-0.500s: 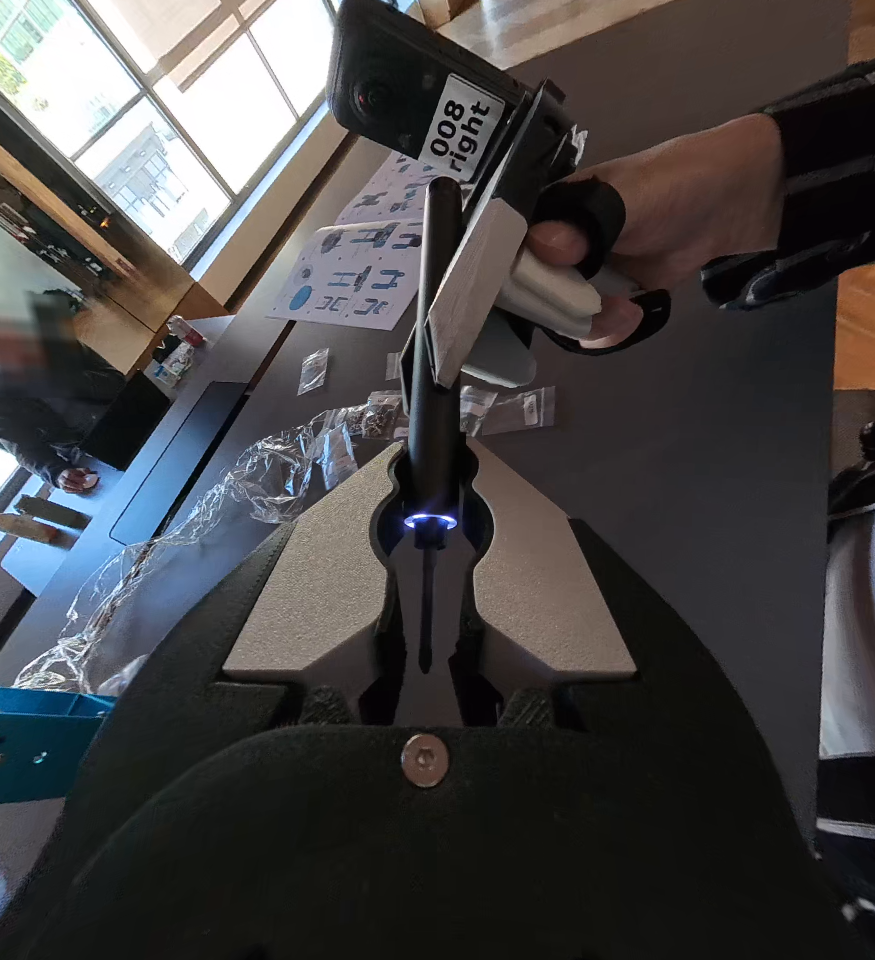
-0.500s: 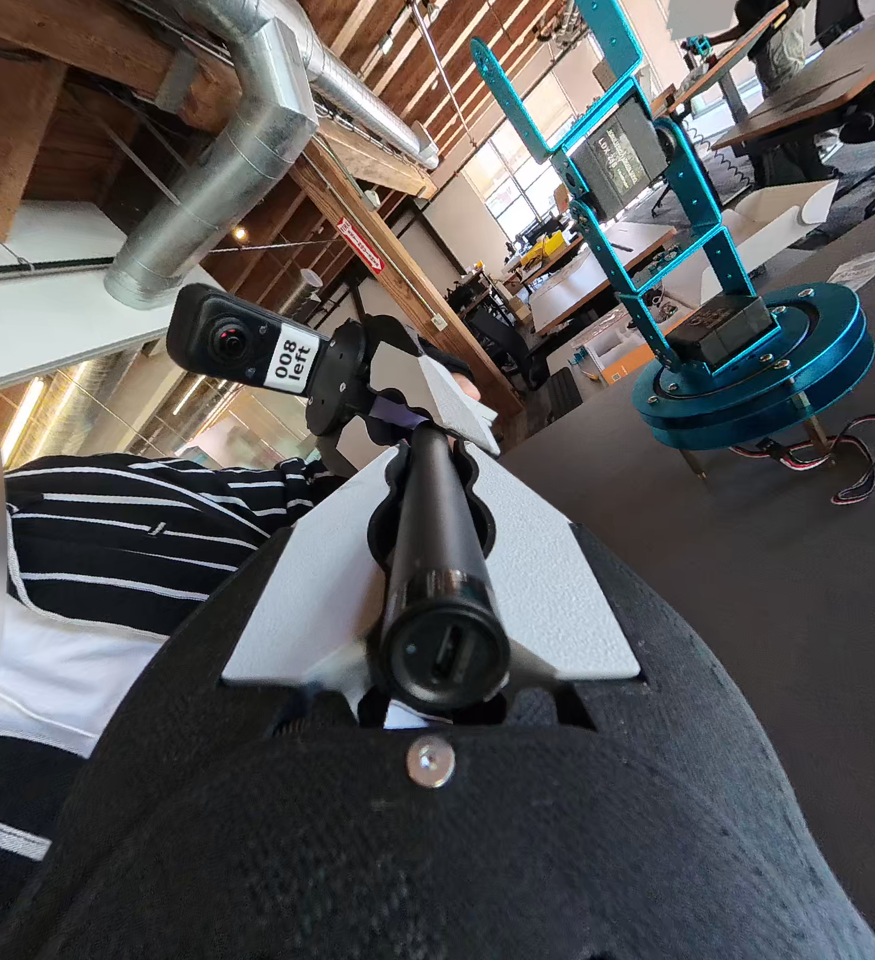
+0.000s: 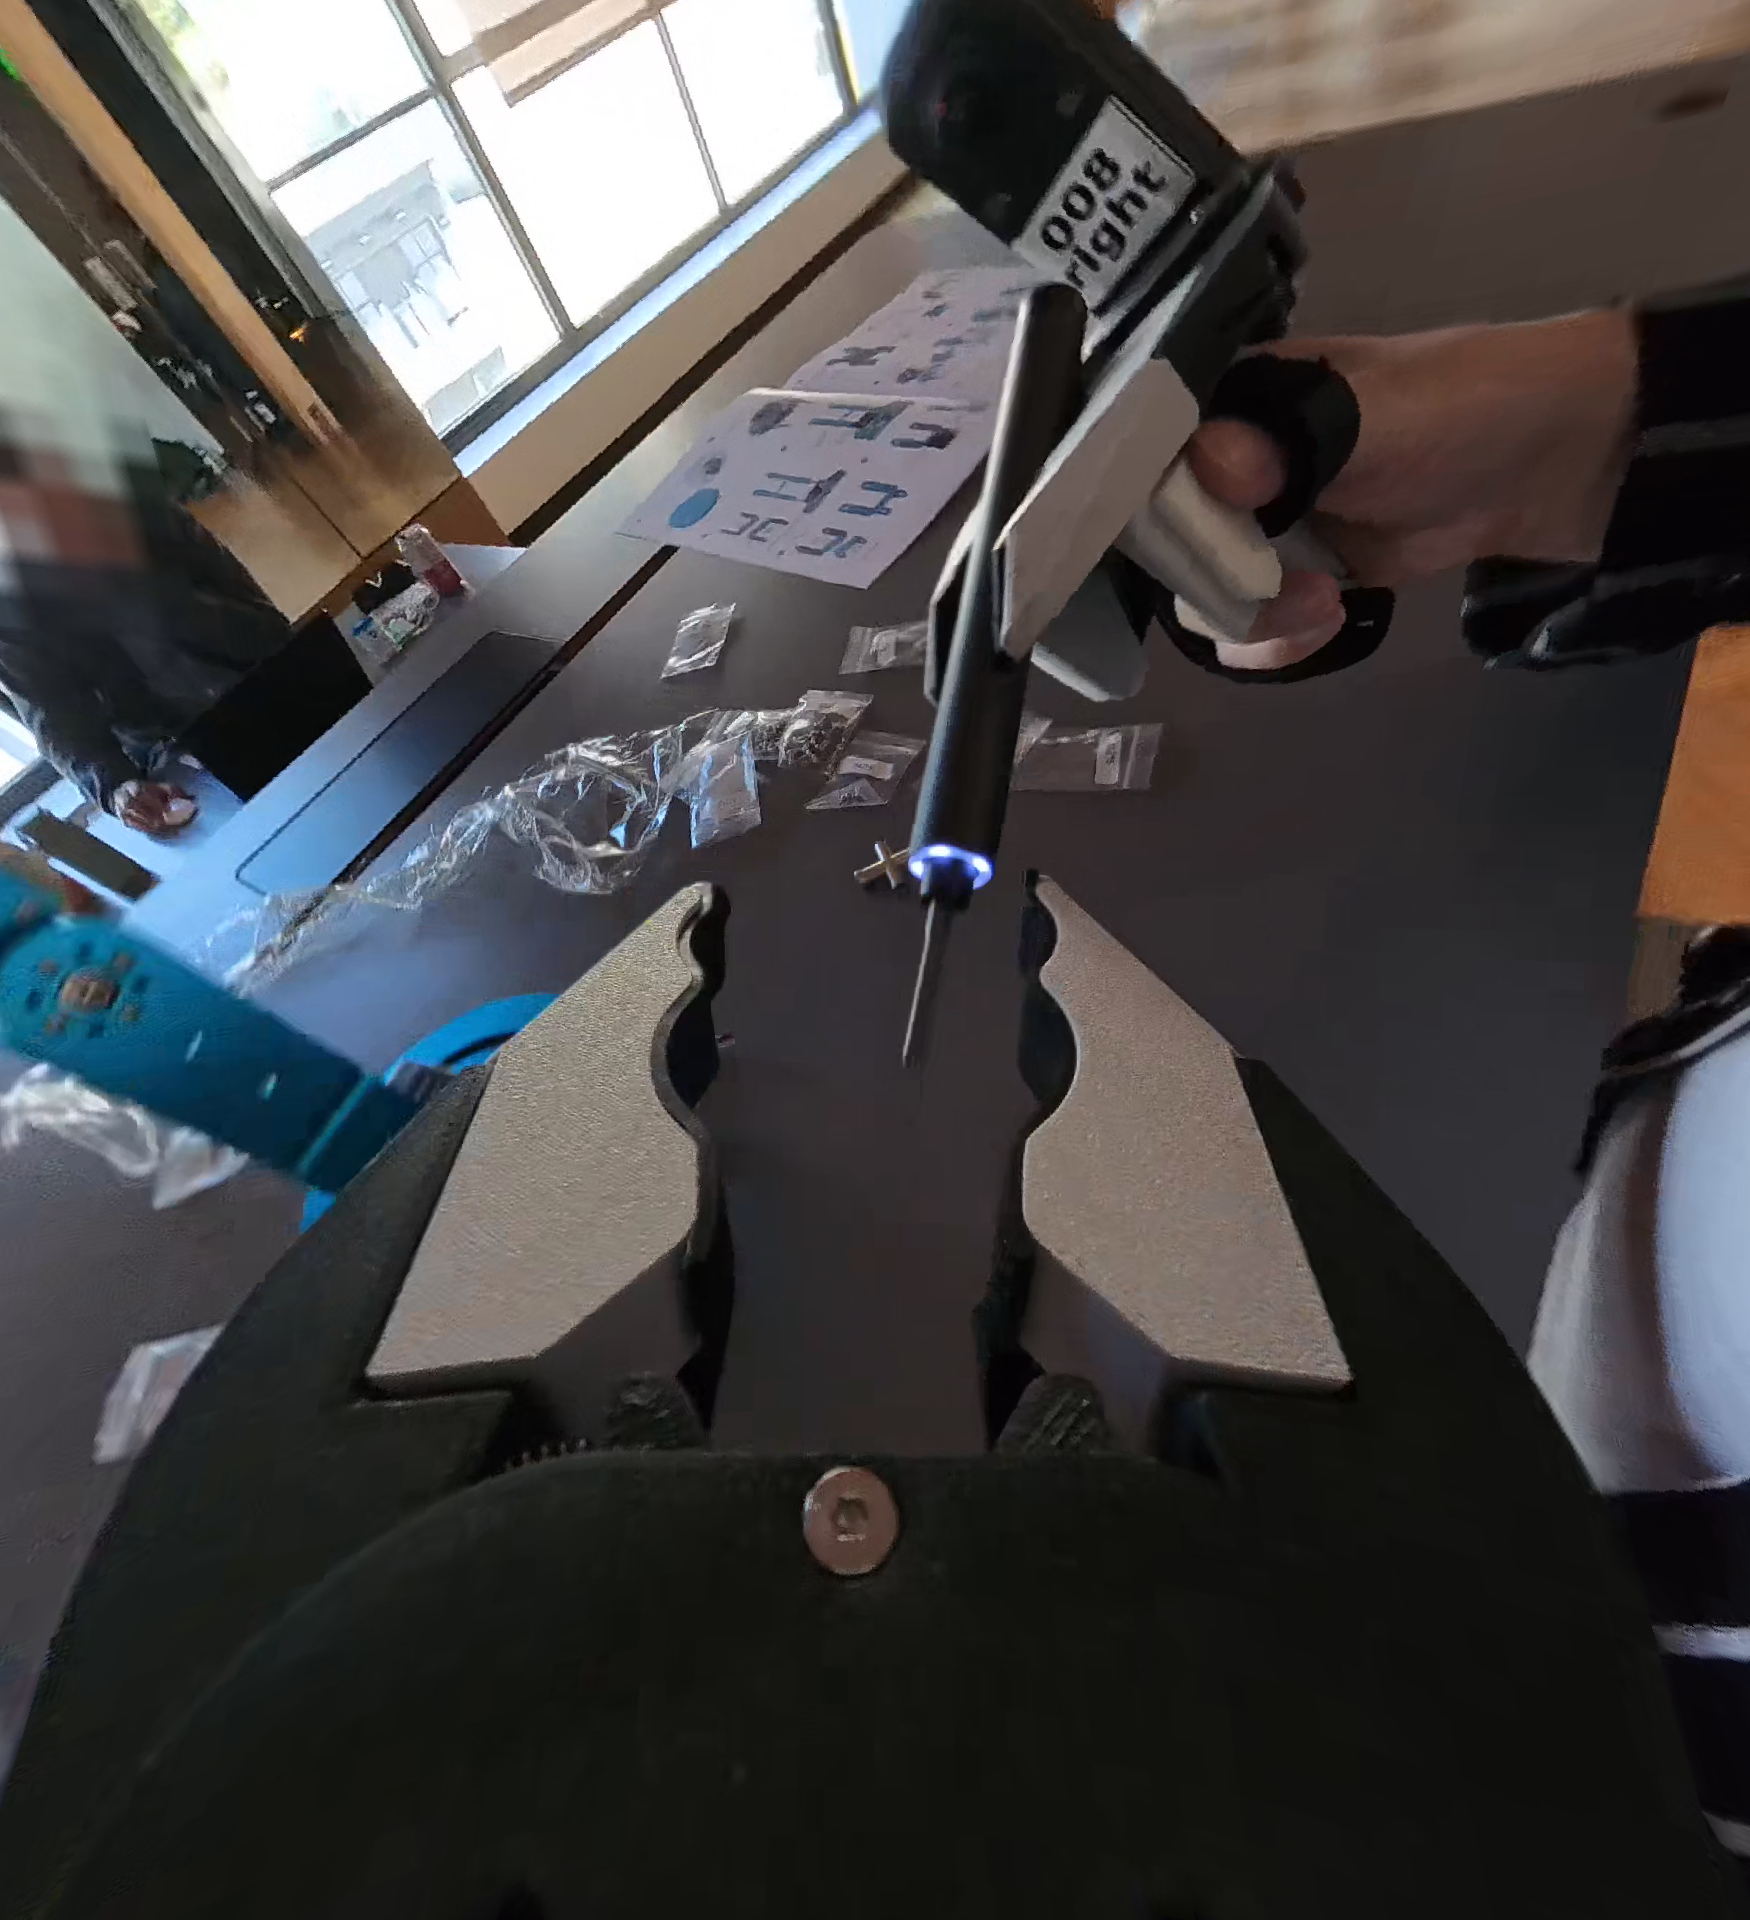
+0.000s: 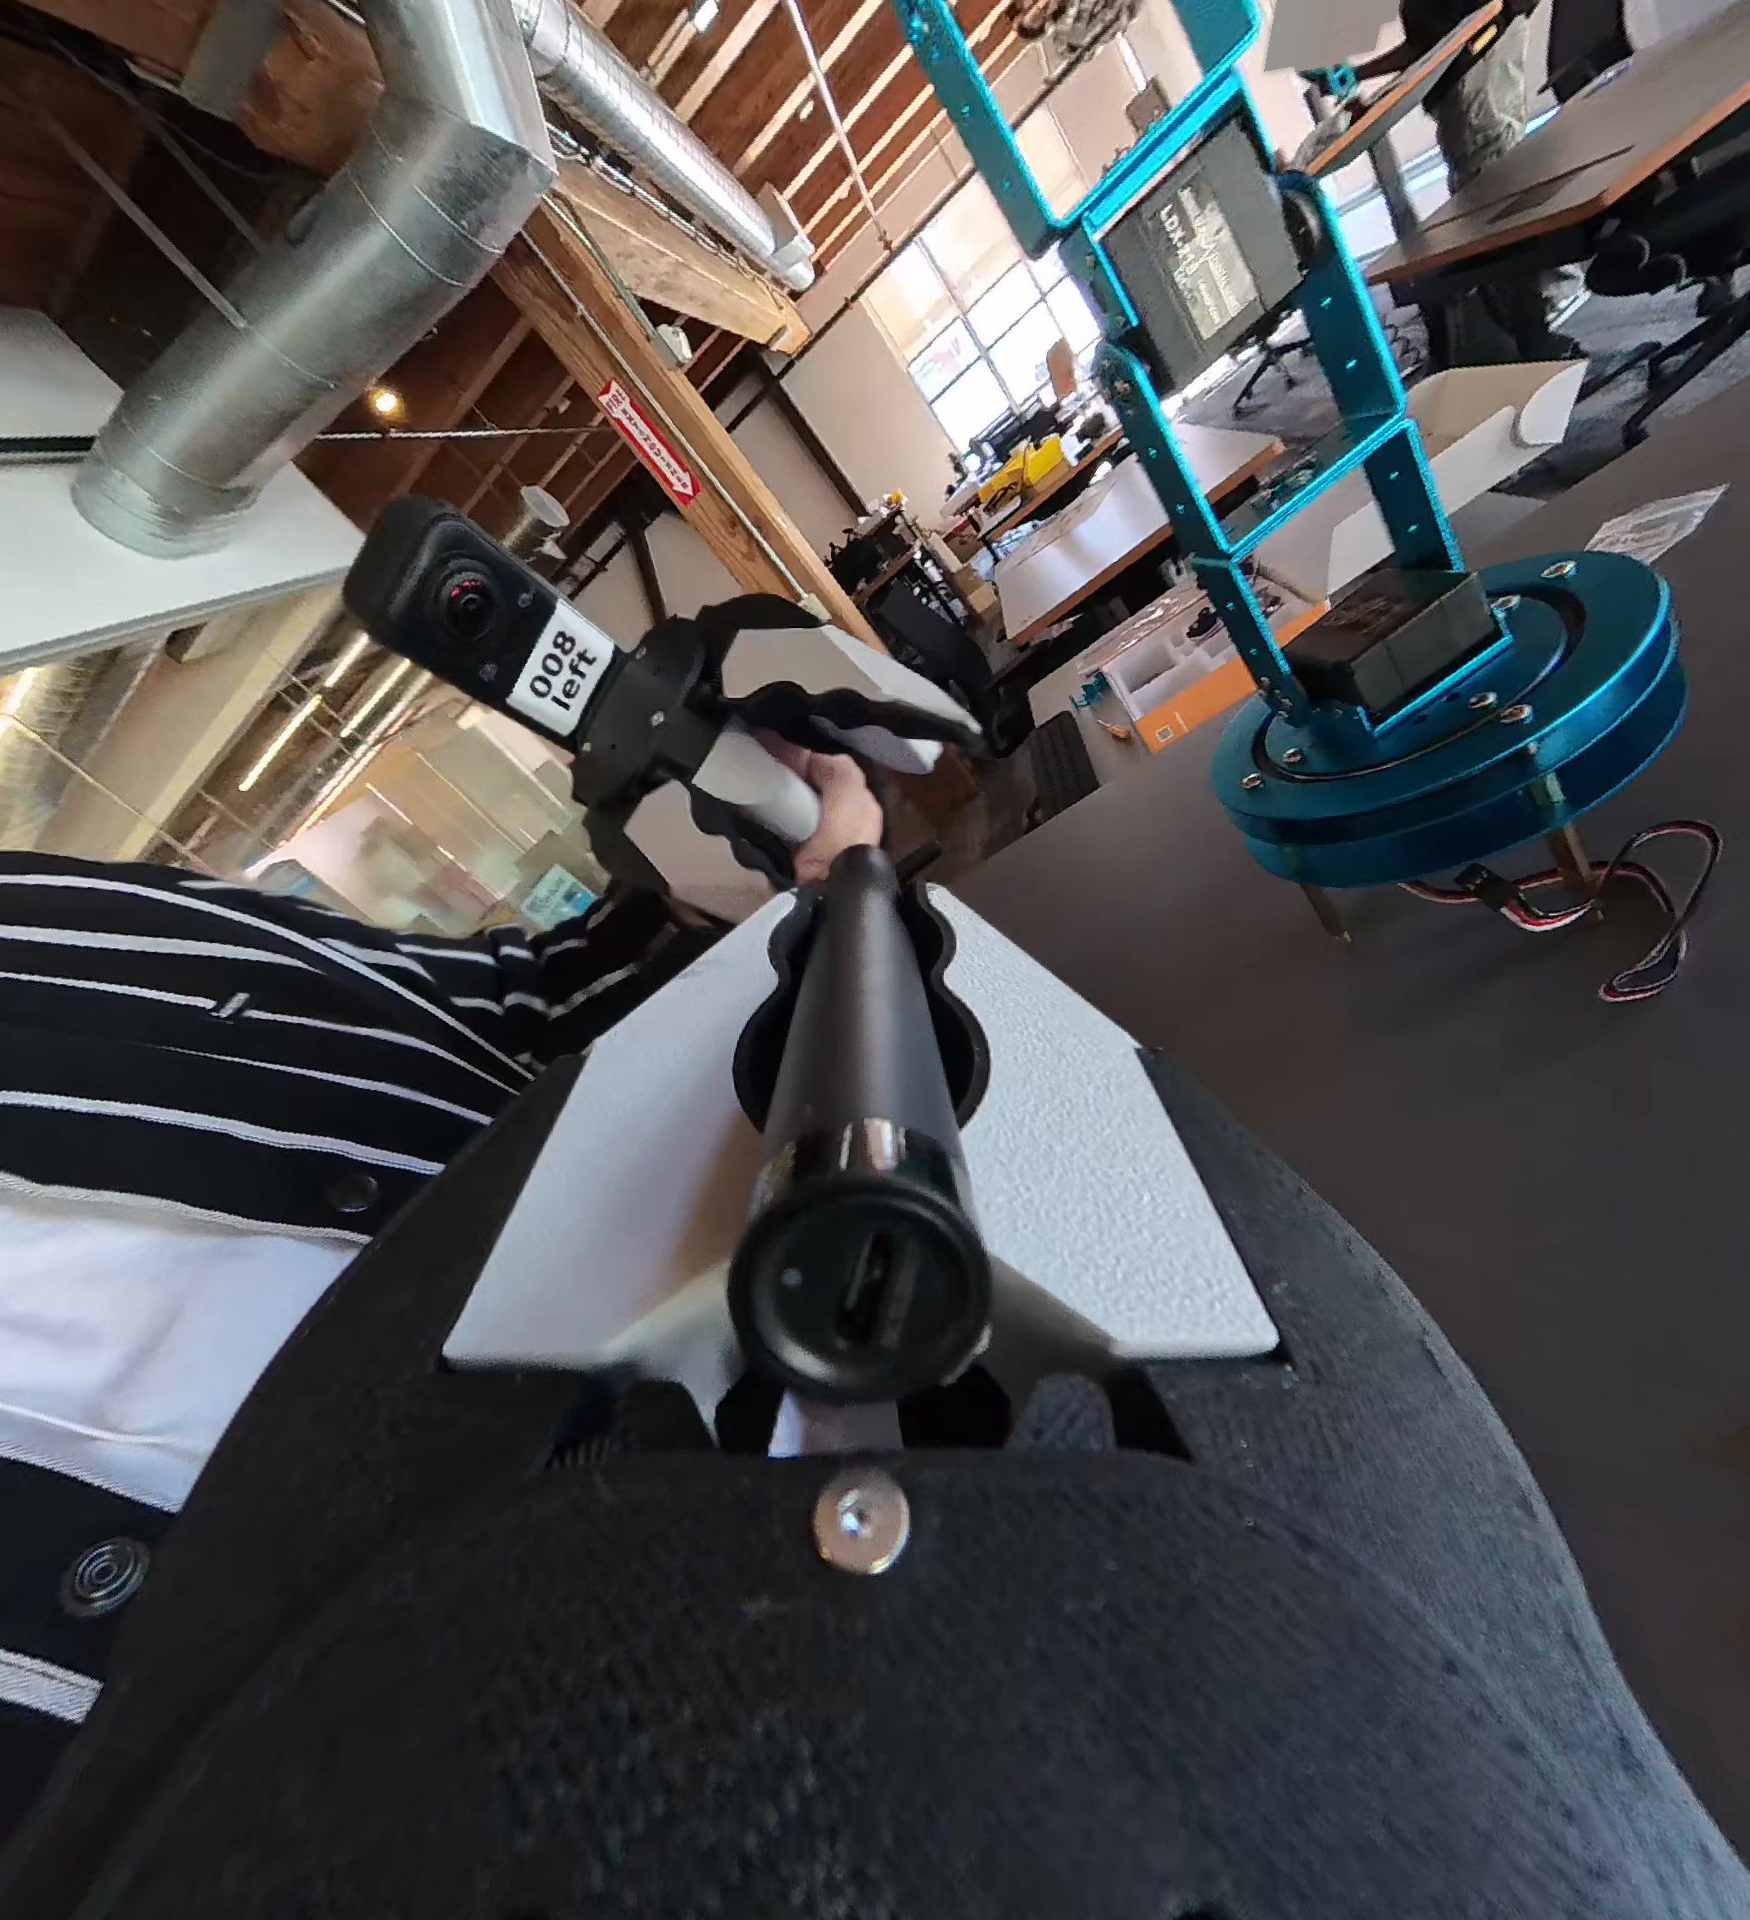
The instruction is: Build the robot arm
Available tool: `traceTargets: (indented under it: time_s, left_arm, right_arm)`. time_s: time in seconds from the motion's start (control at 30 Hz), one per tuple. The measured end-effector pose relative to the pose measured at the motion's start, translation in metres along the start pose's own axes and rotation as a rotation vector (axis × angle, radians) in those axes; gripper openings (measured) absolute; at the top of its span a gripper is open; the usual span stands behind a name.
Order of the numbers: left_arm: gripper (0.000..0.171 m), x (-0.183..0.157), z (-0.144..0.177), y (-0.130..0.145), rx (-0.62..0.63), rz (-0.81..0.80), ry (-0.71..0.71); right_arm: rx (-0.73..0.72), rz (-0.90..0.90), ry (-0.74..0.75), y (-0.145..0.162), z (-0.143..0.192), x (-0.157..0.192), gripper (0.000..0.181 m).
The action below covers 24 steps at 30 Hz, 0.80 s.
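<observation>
A black electric screwdriver [image 3: 964, 675] with a lit blue ring and a thin bit hangs over the dark table [image 3: 1318, 935]. My right gripper [image 4: 866, 906] is shut on its body [image 4: 850, 1049], with the rear cap toward the camera. In the left wrist view the right gripper [image 3: 1016, 582] grips it mid-shaft. My left gripper [image 3: 871, 899] is open and empty, and the bit tip lies in the gap between its grey fingers [image 3: 559, 1143] without touching them. The left gripper also shows open in the right wrist view [image 4: 954, 717].
A blue metal robot arm on a round base [image 4: 1453, 727] stands on the table with a loose cable [image 4: 1660, 914]; one of its links [image 3: 154, 1029] is close to my left. Small plastic bags [image 3: 725, 769], a metal cross piece [image 3: 879, 862] and printed sheets [image 3: 829, 468] lie ahead. Some 5 centimeters of space lies between my two pairs of fingers.
My left gripper has opened, let go of the screwdriver's front end and drawn back from it. The right gripper still holds the screwdriver.
</observation>
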<state>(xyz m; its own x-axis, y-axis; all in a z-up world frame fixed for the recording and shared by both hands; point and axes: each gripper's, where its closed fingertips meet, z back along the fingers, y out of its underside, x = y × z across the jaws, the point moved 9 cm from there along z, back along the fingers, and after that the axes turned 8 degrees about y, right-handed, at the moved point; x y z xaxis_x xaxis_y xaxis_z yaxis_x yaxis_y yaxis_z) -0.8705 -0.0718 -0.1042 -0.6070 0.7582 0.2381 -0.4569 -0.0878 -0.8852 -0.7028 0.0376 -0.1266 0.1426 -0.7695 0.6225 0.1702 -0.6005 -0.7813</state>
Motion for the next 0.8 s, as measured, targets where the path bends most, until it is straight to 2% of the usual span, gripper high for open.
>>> traceTargets:
  time_s: [0.2,0.3,0.37,0.47,0.57,0.67,0.8]
  left_arm:
    - [0.056,0.025,0.07,0.039,-0.167,0.276,0.01]
    - [0.055,0.051,0.094,0.058,-0.249,0.337,0.008]
    - [0.062,0.075,0.101,0.067,-0.29,0.373,0.043]
    - [0.063,0.114,0.099,0.075,-0.333,0.372,0.134]
    - [0.065,0.148,0.079,0.078,-0.309,0.338,0.258]
    - [0.063,0.169,0.058,0.068,-0.314,0.305,0.408]
    - [0.064,0.185,0.045,0.048,-0.314,0.225,0.528]
  right_arm:
    - [-0.044,0.092,0.094,-0.004,-0.007,0.006,0.017]
    - [-0.112,0.26,0.199,-0.011,-0.011,0.025,0.017]
    - [-0.142,0.427,0.305,-0.017,-0.015,0.044,0.016]
    - [-0.186,0.685,0.478,-0.019,-0.028,0.073,0.016]
    - [-0.242,0.904,0.649,-0.017,-0.049,0.095,0.017]
    - [-0.262,1.062,0.76,-0.009,-0.076,0.109,0.016]
    - [-0.275,1.309,0.973,0.007,-0.105,0.114,0.017]
